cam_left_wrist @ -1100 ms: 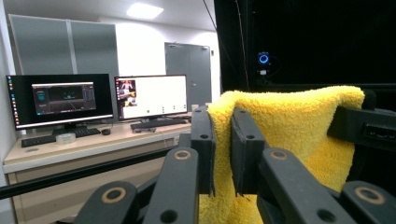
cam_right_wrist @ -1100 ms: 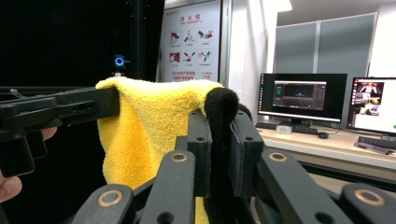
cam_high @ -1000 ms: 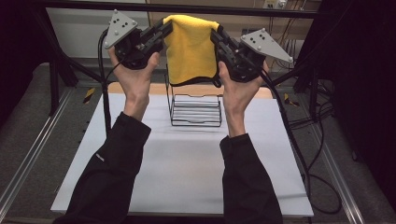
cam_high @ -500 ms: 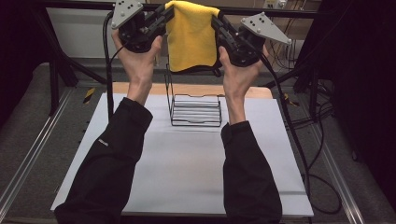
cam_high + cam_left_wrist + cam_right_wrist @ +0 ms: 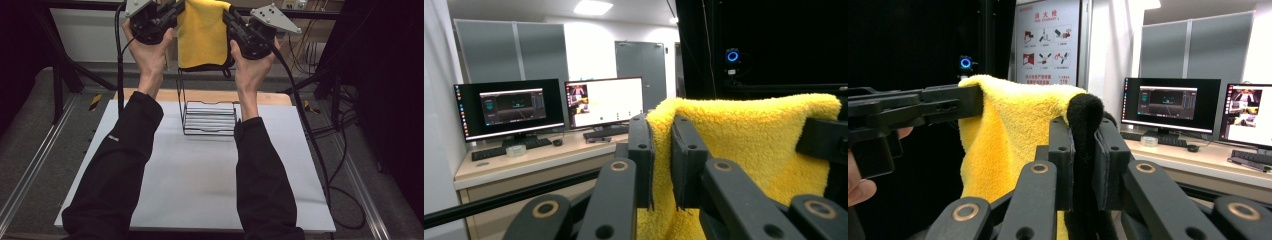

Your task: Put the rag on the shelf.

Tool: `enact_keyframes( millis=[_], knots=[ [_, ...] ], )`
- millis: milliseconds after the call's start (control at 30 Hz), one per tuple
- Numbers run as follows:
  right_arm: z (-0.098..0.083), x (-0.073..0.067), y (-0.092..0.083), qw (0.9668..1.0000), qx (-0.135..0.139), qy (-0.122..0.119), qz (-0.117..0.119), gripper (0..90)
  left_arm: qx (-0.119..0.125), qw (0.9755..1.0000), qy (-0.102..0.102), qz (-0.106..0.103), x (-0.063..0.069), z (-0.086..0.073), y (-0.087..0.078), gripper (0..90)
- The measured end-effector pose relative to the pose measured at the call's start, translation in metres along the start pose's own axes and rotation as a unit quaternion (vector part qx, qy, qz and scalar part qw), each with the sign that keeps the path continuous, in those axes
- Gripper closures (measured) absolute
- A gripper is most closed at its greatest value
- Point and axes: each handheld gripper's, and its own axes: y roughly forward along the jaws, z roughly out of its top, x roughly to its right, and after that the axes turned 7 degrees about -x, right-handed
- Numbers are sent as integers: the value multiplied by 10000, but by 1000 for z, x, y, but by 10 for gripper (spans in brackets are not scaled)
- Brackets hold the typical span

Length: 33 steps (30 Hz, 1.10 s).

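Both tongs are pinching the yellow towel's [image 5: 202, 35] top corners above the wire rack [image 5: 209, 116]; a slipping corner is risking a drop.

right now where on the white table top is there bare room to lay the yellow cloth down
The white table top is bare in front of the black wire rack, between the sleeves, and along both side edges. It is crowded only at the rack, near the far wooden edge, below the yellow fleece cloth.

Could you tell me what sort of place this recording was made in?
Probably a lab or office set up for recording. Two lit monitors and a keyboard sit on a desk, an instruction poster hangs on the wall, and a camera glows on a dark frame.
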Motion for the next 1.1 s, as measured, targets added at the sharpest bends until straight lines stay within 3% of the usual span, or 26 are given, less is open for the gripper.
enact_keyframes(
  millis=[233,667,1100],
  knots=[
    [-18,3,4,9998,-201,54,-27,810,-205,9997,-33,-131,-3,-22,8,809],
    [-54,19,4,9986,-475,213,-120,809,-582,9979,40,-298,4,-51,26,809],
    [-84,21,-3,9969,-731,302,1,806,-842,9951,157,-486,8,-79,12,807]
  ],
)
